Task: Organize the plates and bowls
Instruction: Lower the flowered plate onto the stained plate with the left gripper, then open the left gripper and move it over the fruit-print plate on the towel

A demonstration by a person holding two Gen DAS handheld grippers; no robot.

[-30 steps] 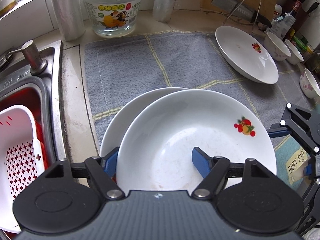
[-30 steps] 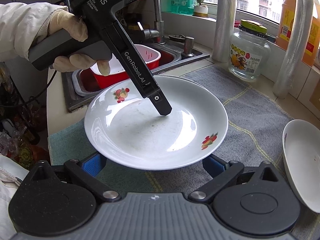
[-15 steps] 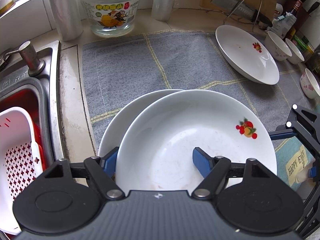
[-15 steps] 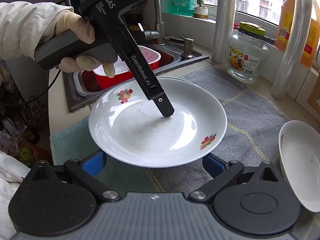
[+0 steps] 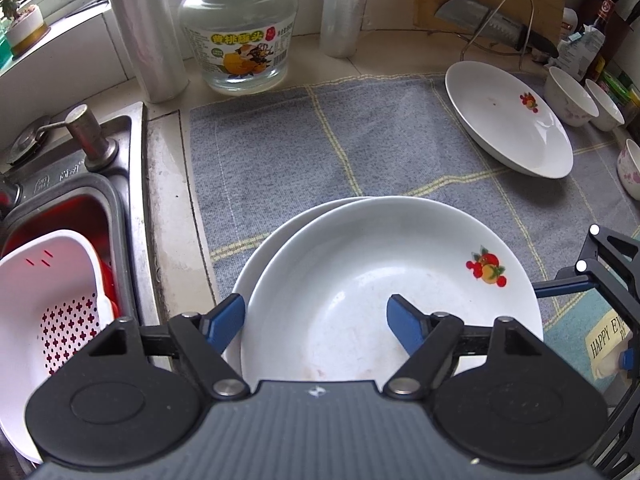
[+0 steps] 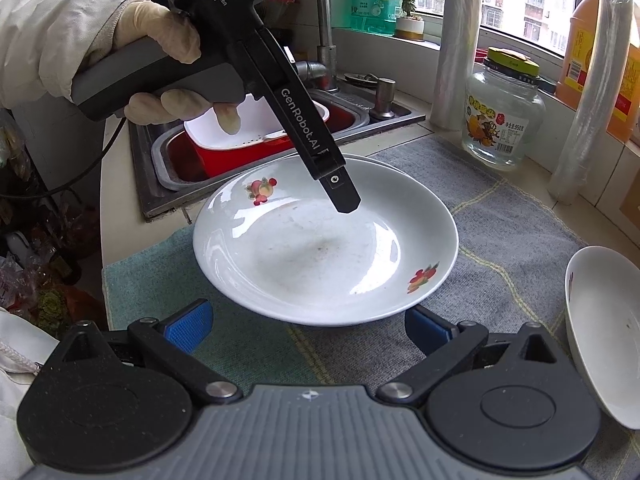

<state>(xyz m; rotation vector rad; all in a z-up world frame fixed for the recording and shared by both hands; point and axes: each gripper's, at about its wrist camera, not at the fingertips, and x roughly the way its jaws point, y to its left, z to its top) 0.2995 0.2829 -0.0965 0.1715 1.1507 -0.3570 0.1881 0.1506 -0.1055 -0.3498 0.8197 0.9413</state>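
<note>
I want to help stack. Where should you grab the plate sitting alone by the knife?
Probably by its raised rim. The lone plate is shallow and wide, so jaws fit only over its edge. It lies flat on the grey cloth; coming from its open near side avoids the bowls behind.

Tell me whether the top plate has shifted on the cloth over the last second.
No. In the left wrist view the top plate sits where it did against the cloth's yellow stripes, overlapping the plate beneath the same way.
</note>
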